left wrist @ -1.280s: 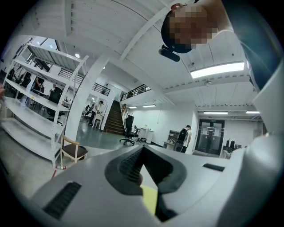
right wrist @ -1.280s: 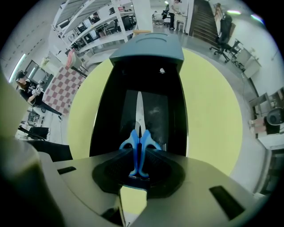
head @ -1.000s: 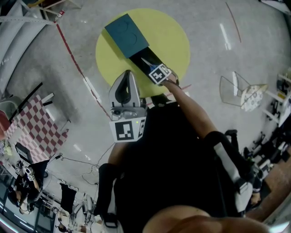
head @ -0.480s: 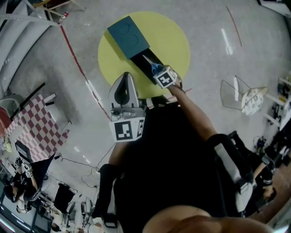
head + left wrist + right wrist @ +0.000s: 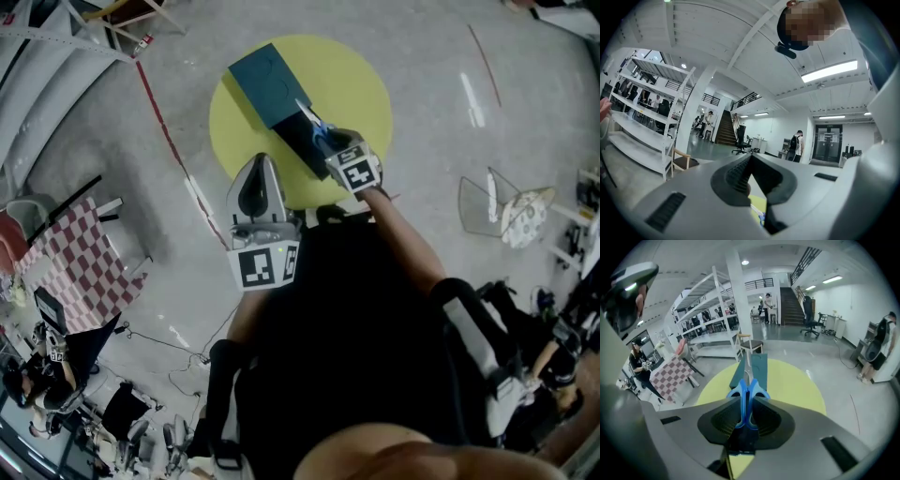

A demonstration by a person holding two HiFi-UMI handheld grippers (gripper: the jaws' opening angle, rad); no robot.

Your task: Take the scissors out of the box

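Observation:
On the round yellow table (image 5: pixel 352 80) lie a dark teal lid (image 5: pixel 266 80) and, next to it, the open black box (image 5: pixel 302 150). My right gripper (image 5: pixel 330 142) hangs above the box, pointing steeply down, shut on the blue-handled scissors (image 5: pixel 319 137). In the right gripper view the blue handles (image 5: pixel 746 401) sit pinched between the jaws and the closed blades point away over the teal lid (image 5: pixel 759 365). My left gripper (image 5: pixel 262 159) is held at the table's near edge with its jaws shut and empty; they meet at the tip in the left gripper view (image 5: pixel 751 157).
A red tape line (image 5: pixel 173 155) runs across the grey floor left of the table. A checkered table (image 5: pixel 80 267) stands at the left and a wire-frame object (image 5: pixel 497 202) at the right. White shelving (image 5: pixel 710 315) lies beyond the table.
My right gripper has risen and come toward me with the scissors, lifting them out of the black box. The left gripper has stayed where it was.

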